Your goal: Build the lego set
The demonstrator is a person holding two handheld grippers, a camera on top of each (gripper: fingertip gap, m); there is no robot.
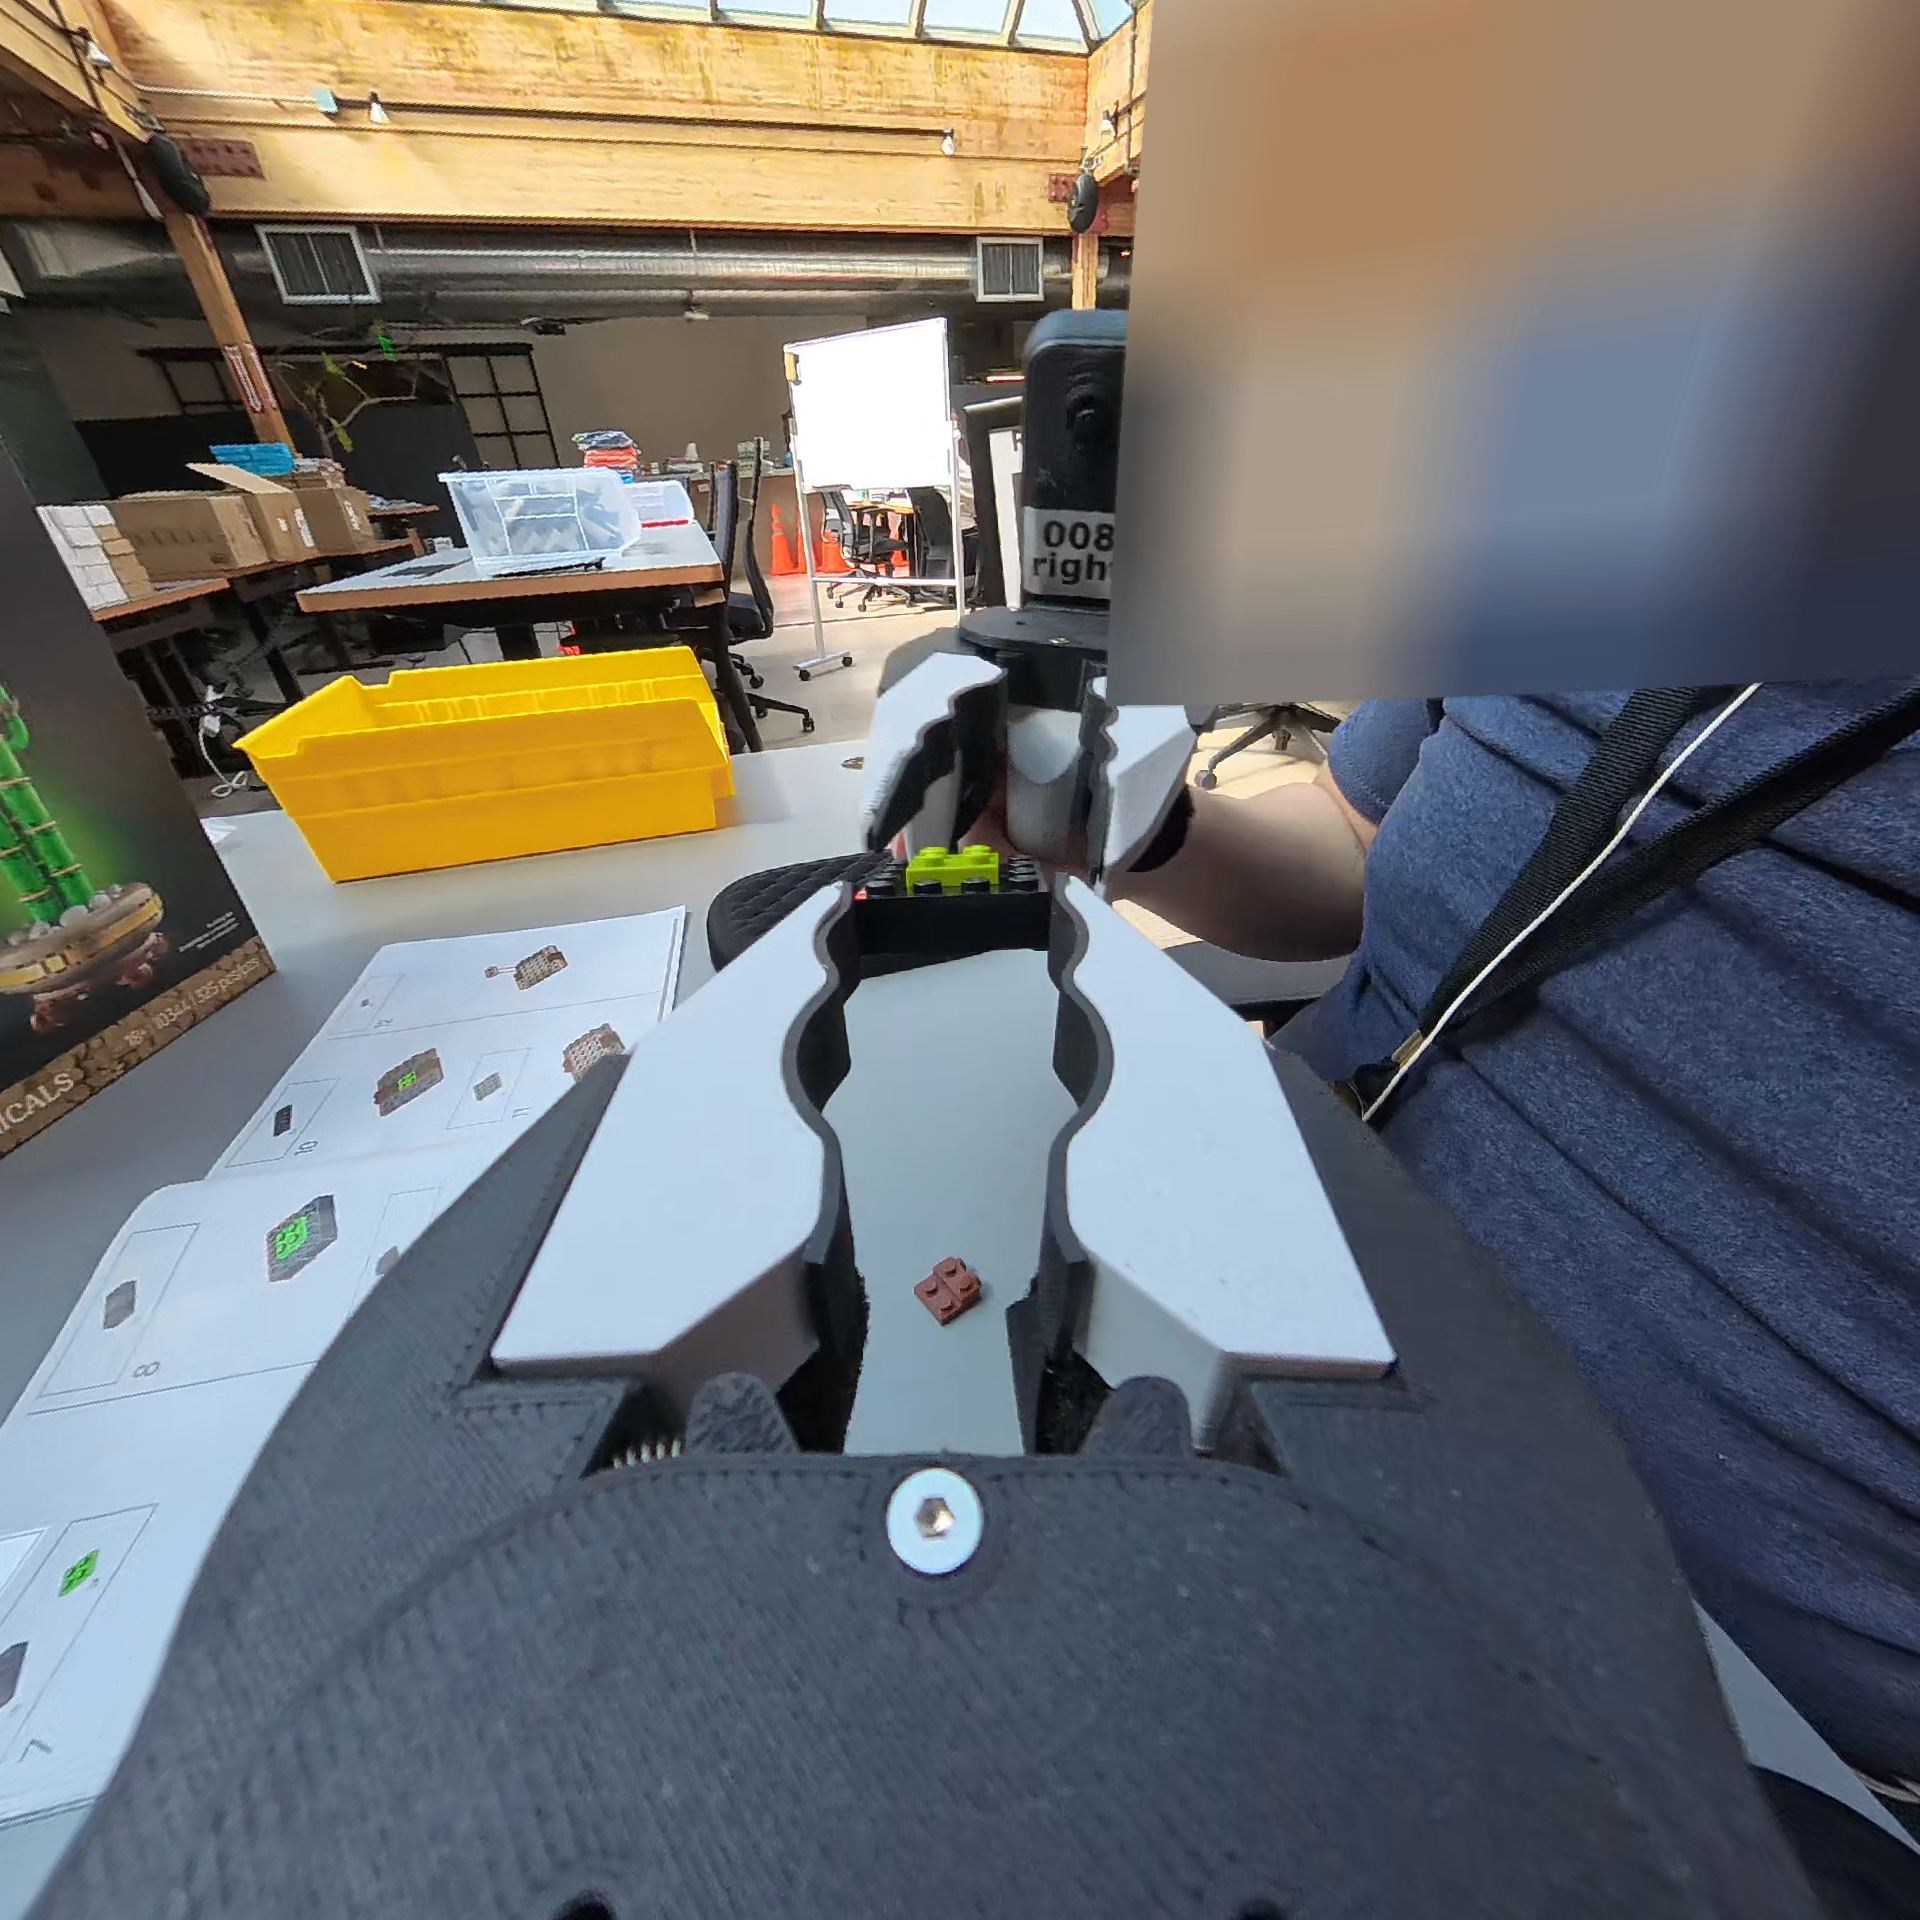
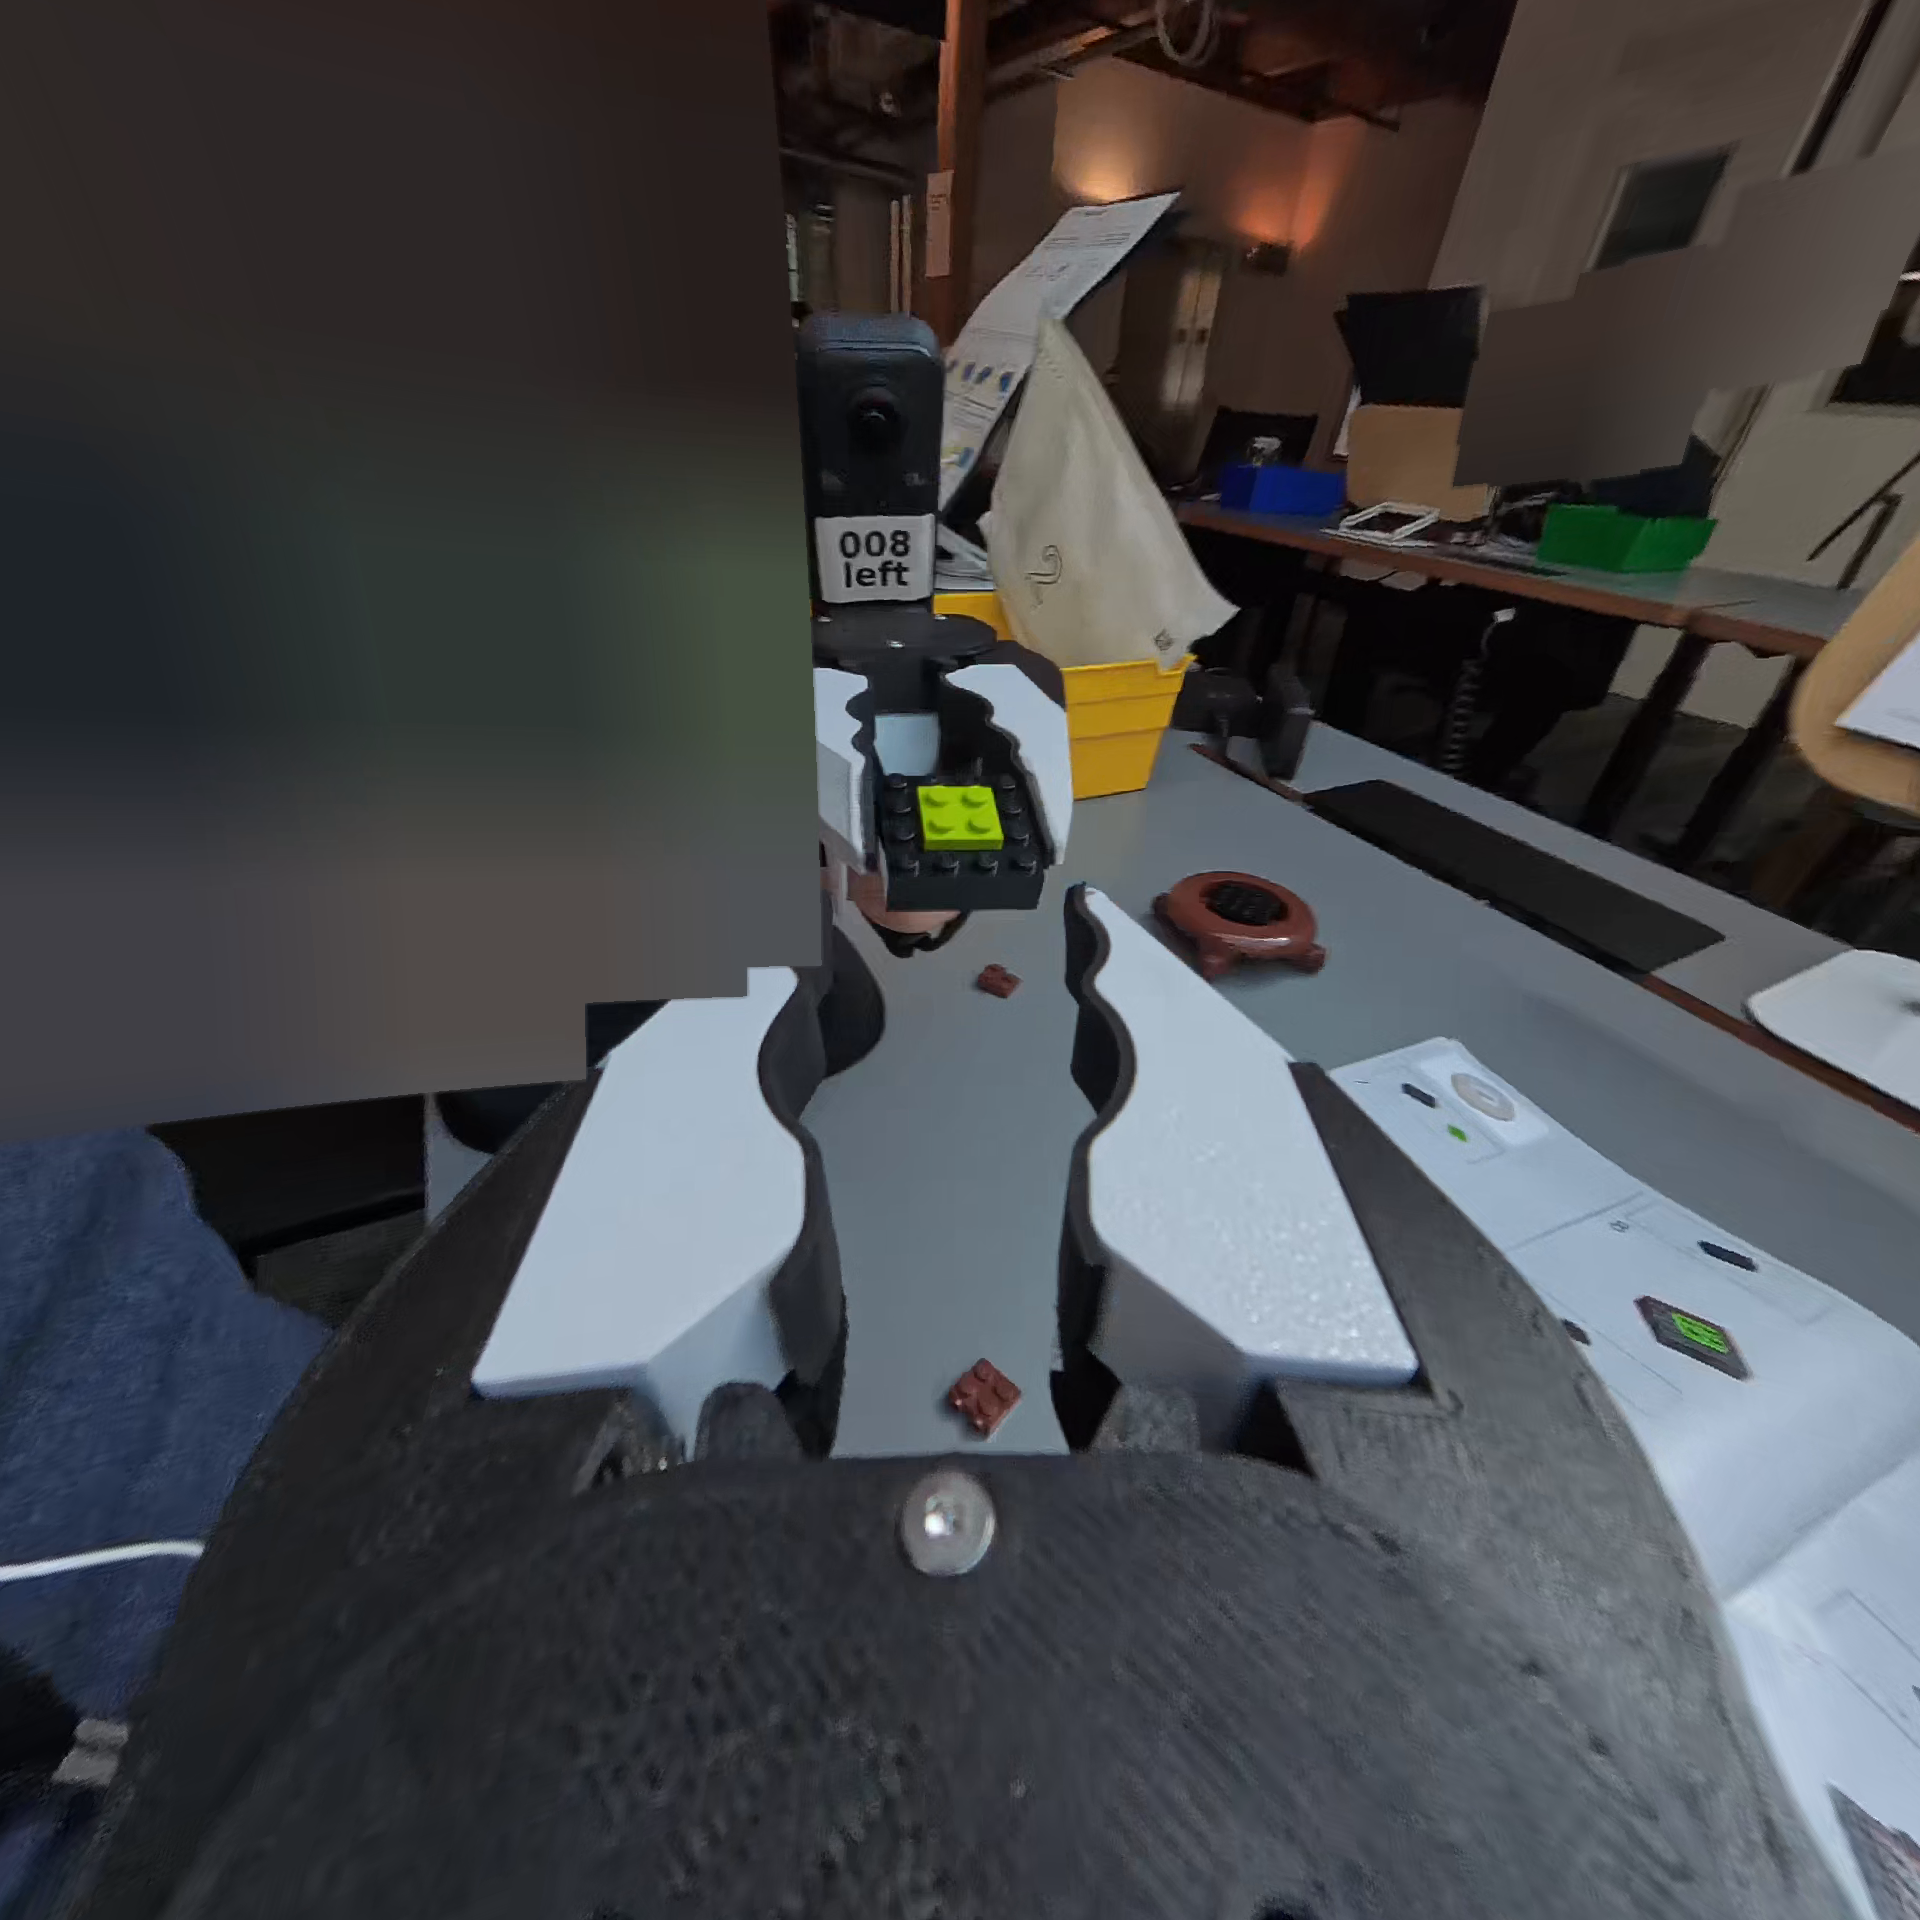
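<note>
Black block (image 1: 951, 914): pinched at the fingertips of the left gripper (image 1: 951, 925), held clear of the grey table (image 1: 790, 790) — studs up, a lime 2x2 plate (image 1: 952, 868) seated on top.
Left jaws: clamped on the block's two sides.
Right gripper (image 2: 951, 940): jaws parted, empty, tips just short of the block.
Loose parts: brown plate (image 2: 983, 1396) on the table under the right jaws; a smaller brown piece (image 2: 997, 980) farther out; round brown base (image 2: 1238, 920) to the right.
Writing: white tags on both gripper cameras, printed set box (image 1: 94, 883), instruction sheets (image 1: 457, 1039) — not transcribed.
</note>
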